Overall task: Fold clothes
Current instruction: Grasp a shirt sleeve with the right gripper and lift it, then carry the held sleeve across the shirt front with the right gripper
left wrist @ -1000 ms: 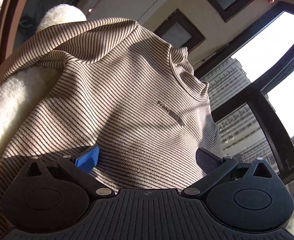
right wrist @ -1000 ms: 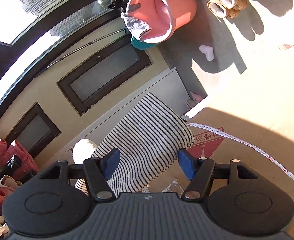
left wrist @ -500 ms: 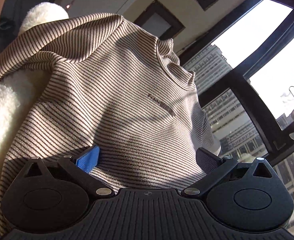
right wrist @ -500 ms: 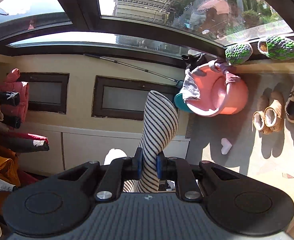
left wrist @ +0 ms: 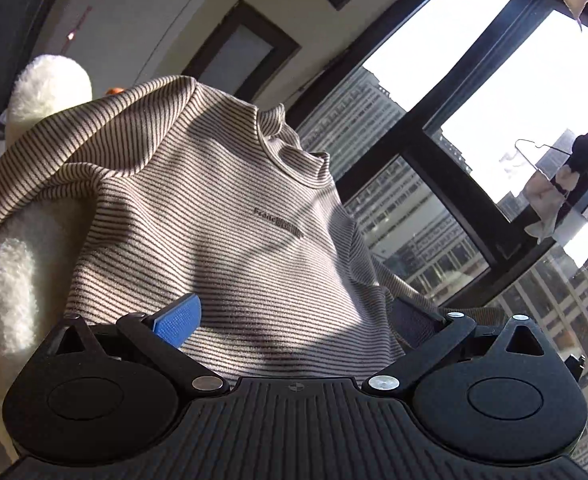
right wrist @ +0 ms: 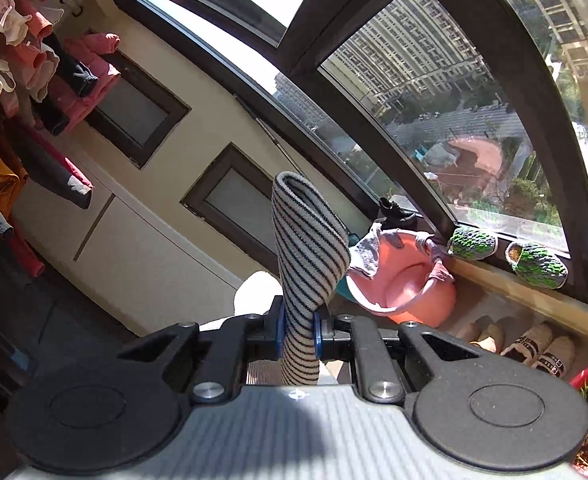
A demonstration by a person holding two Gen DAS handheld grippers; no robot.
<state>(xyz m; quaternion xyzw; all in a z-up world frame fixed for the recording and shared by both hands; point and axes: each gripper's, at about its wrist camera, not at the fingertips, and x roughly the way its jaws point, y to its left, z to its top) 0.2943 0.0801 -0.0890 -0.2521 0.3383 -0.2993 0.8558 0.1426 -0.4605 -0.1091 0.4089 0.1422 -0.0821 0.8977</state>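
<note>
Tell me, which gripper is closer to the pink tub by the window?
Right. The right gripper, pinching a striped sleeve, has the pink tub just beyond its fingers. The left gripper faces the striped shirt; no tub shows there.

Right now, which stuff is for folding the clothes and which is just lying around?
For the job:
- striped shirt
- striped fabric pinched in the right tongs
- left tongs, open around the shirt

Just lying about:
- pink basin
- green slippers
- hanging clothes
- fluffy white thing
</note>
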